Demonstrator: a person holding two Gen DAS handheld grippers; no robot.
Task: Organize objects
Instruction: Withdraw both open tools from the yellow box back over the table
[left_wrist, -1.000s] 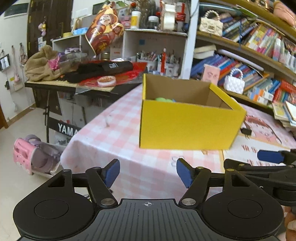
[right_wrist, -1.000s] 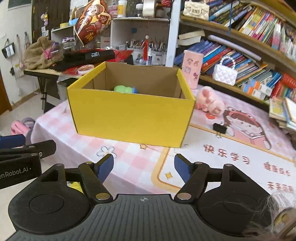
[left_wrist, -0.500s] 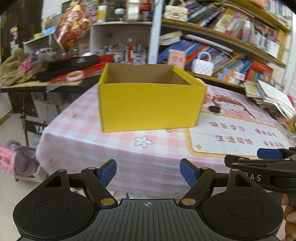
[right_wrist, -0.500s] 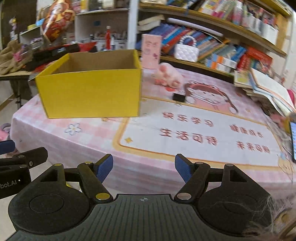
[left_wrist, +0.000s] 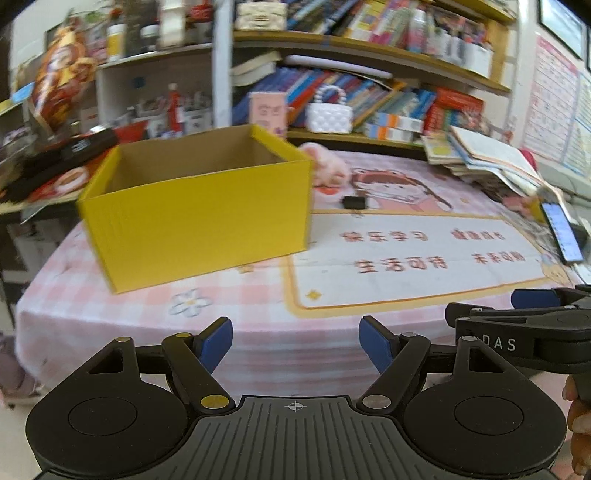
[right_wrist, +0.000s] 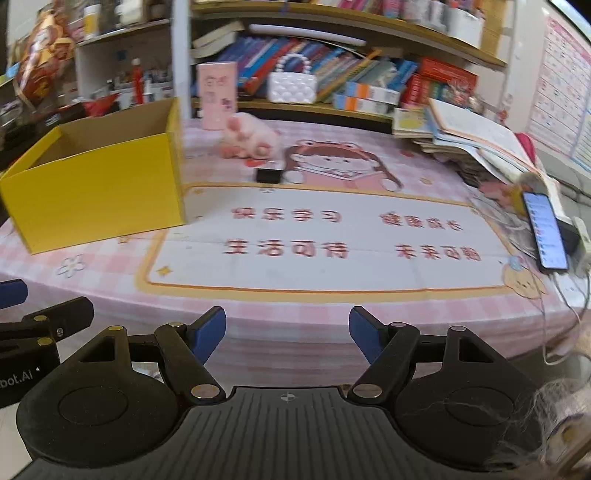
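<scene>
An open yellow cardboard box (left_wrist: 199, 218) stands on the left part of the pink checked table (left_wrist: 229, 295); it also shows in the right wrist view (right_wrist: 96, 188). Its contents are hidden from here. A pink plush toy (right_wrist: 247, 142) lies behind the box's right corner, with a small black clip (right_wrist: 269, 175) in front of it. My left gripper (left_wrist: 295, 341) is open and empty, held off the table's front edge. My right gripper (right_wrist: 287, 334) is open and empty, also off the front edge, to the right of the left one.
A printed mat (right_wrist: 332, 240) covers the table's middle. A phone (right_wrist: 546, 230) and stacked books (right_wrist: 472, 144) sit at the right edge, with a cable (right_wrist: 561, 317) hanging down. Bookshelves (left_wrist: 369, 92) line the back. A cluttered side table (left_wrist: 55, 166) stands at left.
Both grippers have pulled back from the box and swung right, so the box now sits further left and farther away. Both stay open and empty.
</scene>
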